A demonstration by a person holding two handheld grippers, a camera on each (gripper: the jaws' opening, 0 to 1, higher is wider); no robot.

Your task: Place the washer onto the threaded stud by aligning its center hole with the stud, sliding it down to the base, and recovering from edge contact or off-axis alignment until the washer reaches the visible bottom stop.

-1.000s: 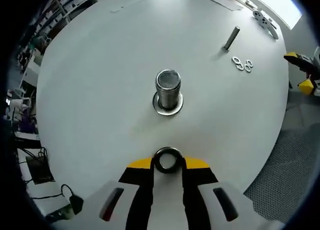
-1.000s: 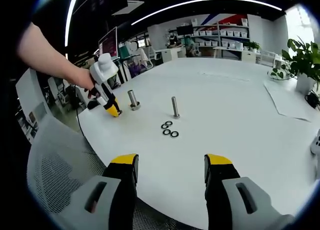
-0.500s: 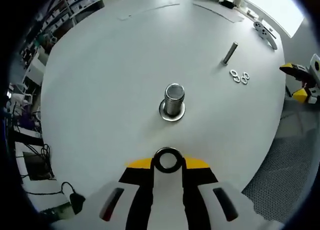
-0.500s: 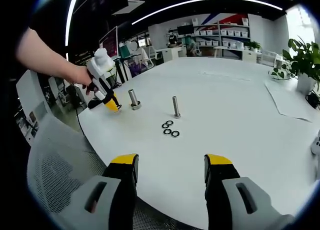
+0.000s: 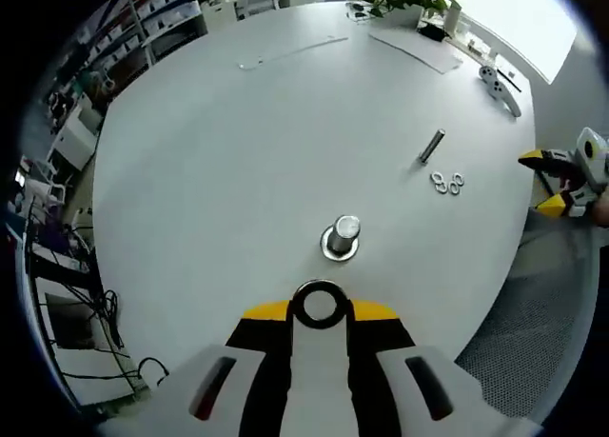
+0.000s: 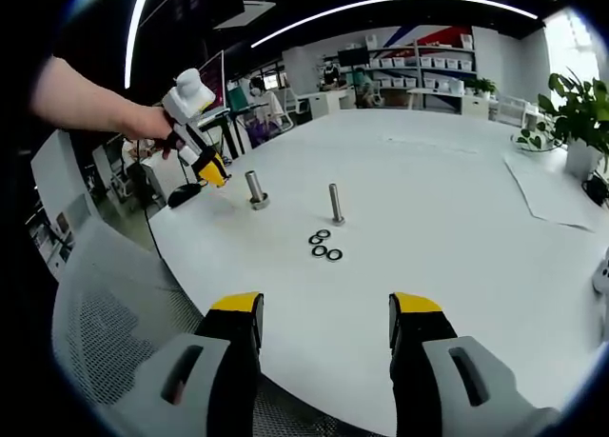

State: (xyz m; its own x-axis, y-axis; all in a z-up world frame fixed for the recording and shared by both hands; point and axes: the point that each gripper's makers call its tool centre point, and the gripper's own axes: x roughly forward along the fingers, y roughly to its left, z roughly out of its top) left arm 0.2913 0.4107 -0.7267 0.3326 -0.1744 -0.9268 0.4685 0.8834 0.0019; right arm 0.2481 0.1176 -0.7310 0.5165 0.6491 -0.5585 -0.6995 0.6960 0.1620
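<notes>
Approach step: left gripper [image 5: 318, 308] pinches the washer [image 5: 318, 304] above the stud [image 5: 342, 237]; right gripper [image 6: 324, 321] idles, spread. Next: centre hole over stud.

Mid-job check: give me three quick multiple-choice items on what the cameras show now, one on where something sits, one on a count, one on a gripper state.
1. Where is the washer?
A. Between the left gripper's jaws
B. At the base of the near stud
C. In the right gripper

2. How many loose washers lie beside the far stud?
A. One
B. Three
C. Five

3. How are the right gripper's jaws?
A. Shut on a washer
B. Shut, nothing held
C. Open, nothing held

Answers:
1. A: the washer sits at the left gripper tips, short of the near stud.
2. B: three loose washers lie by the far stud.
3. C: the right gripper shows a wide gap.
</notes>
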